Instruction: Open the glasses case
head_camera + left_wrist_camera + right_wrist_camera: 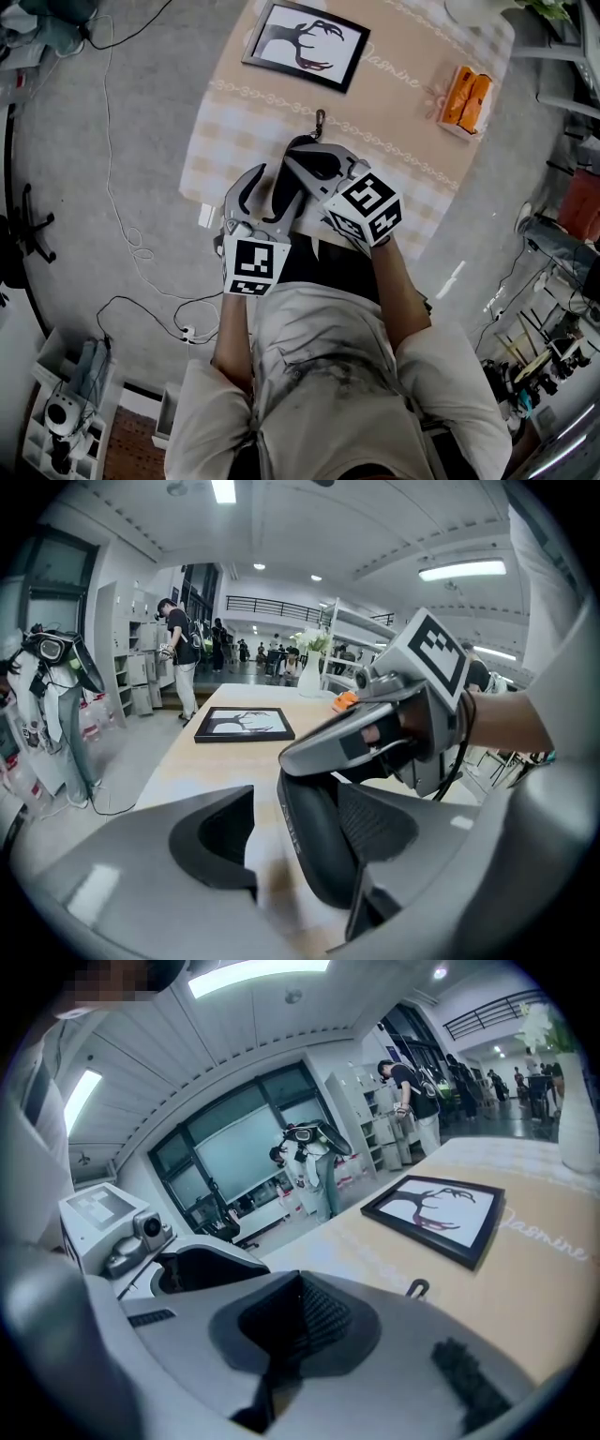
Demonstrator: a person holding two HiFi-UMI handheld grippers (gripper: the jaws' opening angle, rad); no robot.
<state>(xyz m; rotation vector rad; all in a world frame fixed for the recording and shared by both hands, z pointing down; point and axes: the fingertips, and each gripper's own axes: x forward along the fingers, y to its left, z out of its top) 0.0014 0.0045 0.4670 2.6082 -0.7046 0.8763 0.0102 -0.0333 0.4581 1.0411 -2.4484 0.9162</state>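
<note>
The black glasses case (281,199) stands on its edge near the front of the table, with a small metal clip (319,120) beyond it. In the left gripper view the case (314,846) leans against the right jaw of my left gripper (300,855). A strip of cloth shows between the case and the other jaw, so that gripper is open around it. My right gripper (295,161) comes in from the right and is shut on the case's upper edge (328,747). In the right gripper view its jaws (291,1326) meet and hide most of the case.
A beige checked cloth (234,122) covers the table. A black picture frame (305,42) lies at the far side and an orange packet (466,98) at the far right. Cables run over the grey floor (122,244) to the left. People stand in the hall behind (178,649).
</note>
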